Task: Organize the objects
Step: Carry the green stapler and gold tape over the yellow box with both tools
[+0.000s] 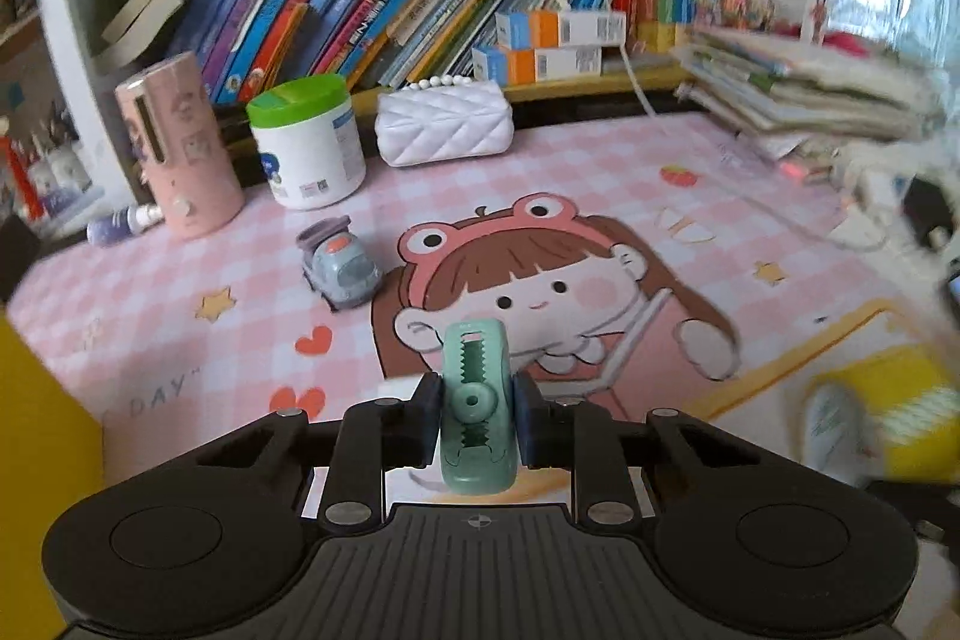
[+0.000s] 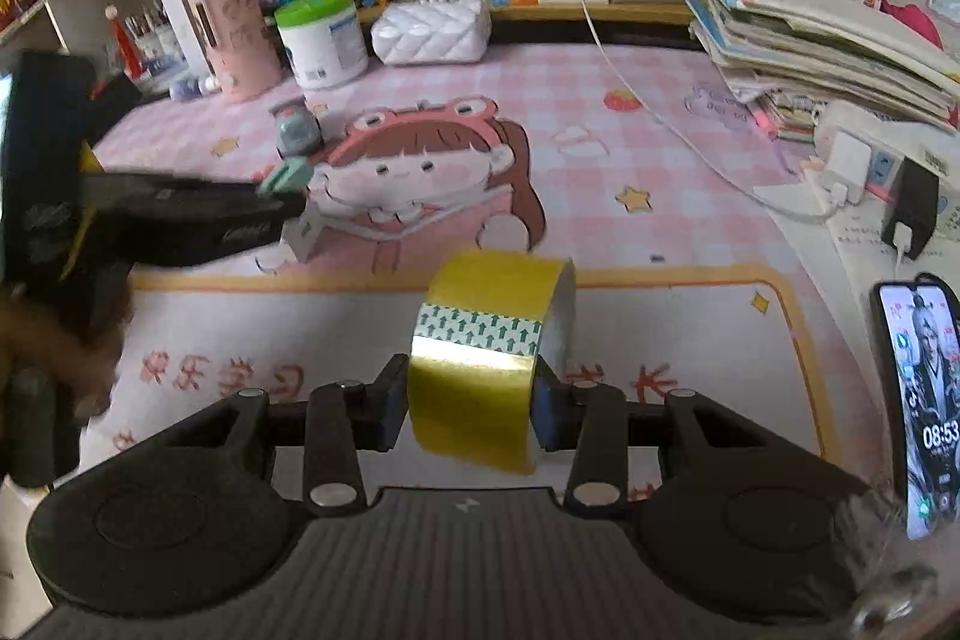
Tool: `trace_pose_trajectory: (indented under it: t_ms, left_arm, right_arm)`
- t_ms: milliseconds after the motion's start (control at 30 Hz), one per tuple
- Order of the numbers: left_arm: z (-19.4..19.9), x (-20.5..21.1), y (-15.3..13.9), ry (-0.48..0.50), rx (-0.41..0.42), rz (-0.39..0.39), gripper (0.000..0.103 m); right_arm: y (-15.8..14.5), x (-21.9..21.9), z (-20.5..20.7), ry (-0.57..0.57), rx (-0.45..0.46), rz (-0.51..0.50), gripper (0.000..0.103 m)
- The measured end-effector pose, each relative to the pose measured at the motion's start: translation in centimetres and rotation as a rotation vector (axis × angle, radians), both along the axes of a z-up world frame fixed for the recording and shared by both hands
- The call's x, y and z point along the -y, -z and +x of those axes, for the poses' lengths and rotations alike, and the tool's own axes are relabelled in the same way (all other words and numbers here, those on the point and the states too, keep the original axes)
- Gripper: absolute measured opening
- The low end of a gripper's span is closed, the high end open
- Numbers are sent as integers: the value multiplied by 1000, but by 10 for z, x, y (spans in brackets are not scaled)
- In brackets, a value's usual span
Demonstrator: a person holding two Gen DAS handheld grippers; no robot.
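Sorting looks underway: left gripper [image 1: 478,415] clamps a green clip [image 1: 478,400], right gripper [image 2: 474,400] clamps yellow tape [image 2: 486,364]; toy car [image 1: 341,263], centre-left, remains loose.

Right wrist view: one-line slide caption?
Right gripper holds yellow tape roll above pink desk mat; left gripper carries green clip.

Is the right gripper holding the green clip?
No, the right gripper is shut on the yellow tape roll.
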State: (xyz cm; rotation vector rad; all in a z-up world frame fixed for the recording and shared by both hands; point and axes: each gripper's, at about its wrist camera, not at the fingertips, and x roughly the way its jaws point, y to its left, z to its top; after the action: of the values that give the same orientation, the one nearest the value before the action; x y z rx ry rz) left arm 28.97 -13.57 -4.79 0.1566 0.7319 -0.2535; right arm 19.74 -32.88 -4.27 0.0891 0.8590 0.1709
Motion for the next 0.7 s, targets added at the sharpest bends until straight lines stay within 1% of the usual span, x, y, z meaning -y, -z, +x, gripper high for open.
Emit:
trace_pose_trajectory:
  t_ms: [133,200,267,433,533,700]
  left_arm:
    - [-30,-18,-16,-19,-5,-60,23]
    - [-45,-31,-22,-45,-16,-99,23]
    - [-61,-43,-27,-73,-29,-135,23]
    - [-99,-73,-35,-149,-48,-209,23]
    - [-115,-86,-41,-174,-33,-230,23]
    - [-140,-106,-46,-186,-4,-236,23]
  right_arm:
    - [-8,-7,3,-17,17,28,36]
    - [-10,-11,2,-29,15,42,36]
    - [-12,-17,-1,-53,13,57,33]
    - [-19,-36,-13,-104,23,67,32]
    - [-22,-49,-19,-139,22,73,31]
    - [-26,-79,-35,-194,29,67,31]
